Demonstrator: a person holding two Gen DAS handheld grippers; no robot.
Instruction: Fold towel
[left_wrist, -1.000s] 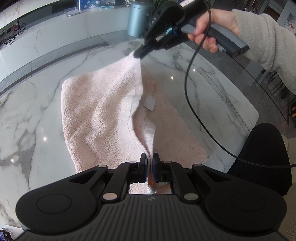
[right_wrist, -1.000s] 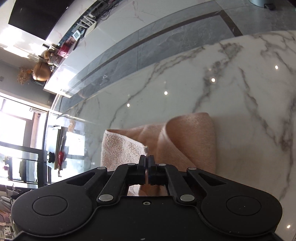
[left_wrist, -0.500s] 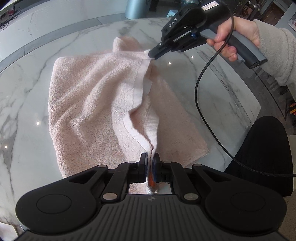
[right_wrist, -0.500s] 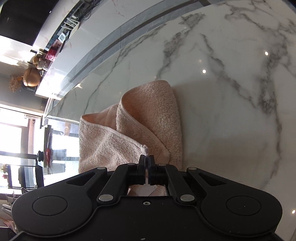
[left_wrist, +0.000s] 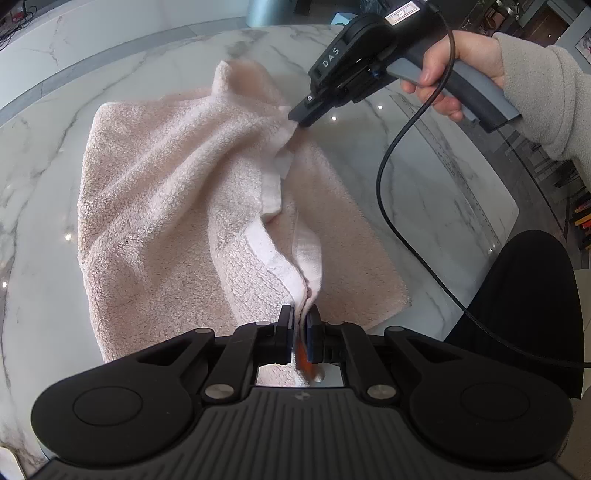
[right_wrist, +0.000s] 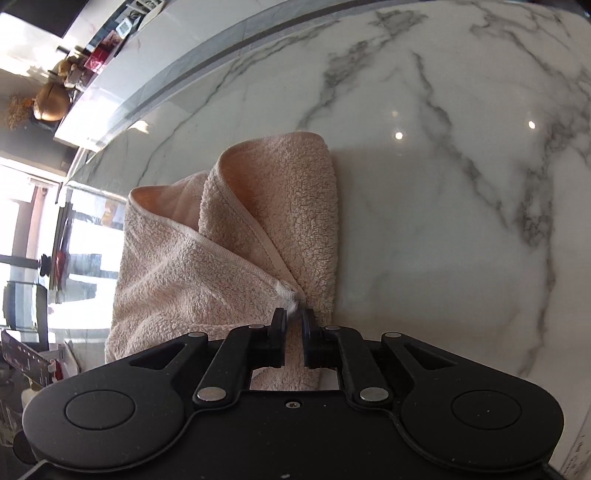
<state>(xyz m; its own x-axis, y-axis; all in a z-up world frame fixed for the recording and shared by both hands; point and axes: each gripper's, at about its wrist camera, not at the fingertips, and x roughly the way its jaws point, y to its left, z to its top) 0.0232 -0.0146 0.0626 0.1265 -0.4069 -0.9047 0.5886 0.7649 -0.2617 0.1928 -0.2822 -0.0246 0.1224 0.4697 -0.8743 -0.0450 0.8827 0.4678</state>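
Observation:
A pale pink towel (left_wrist: 159, 206) lies half folded on the white marble table (left_wrist: 406, 177). My left gripper (left_wrist: 300, 320) is shut on the towel's near hemmed corner. My right gripper (left_wrist: 297, 118), held by a hand at the upper right, sits at the far hemmed corner over the towel. In the right wrist view the towel (right_wrist: 266, 214) bunches in front of my right gripper (right_wrist: 294, 317). Its jaws stand a little apart with the corner between them. A white label (left_wrist: 284, 162) shows on the hem.
A black cable (left_wrist: 391, 206) trails from the right gripper across the table to the right. A dark-clothed knee (left_wrist: 517, 295) is at the table's right edge. A grey canister (left_wrist: 262, 11) stands at the far end.
Both grippers carried the lifted hem leftward and down over the towel, so the fold now lies lower. The right gripper's jaws, pressed together before, now stand slightly apart.

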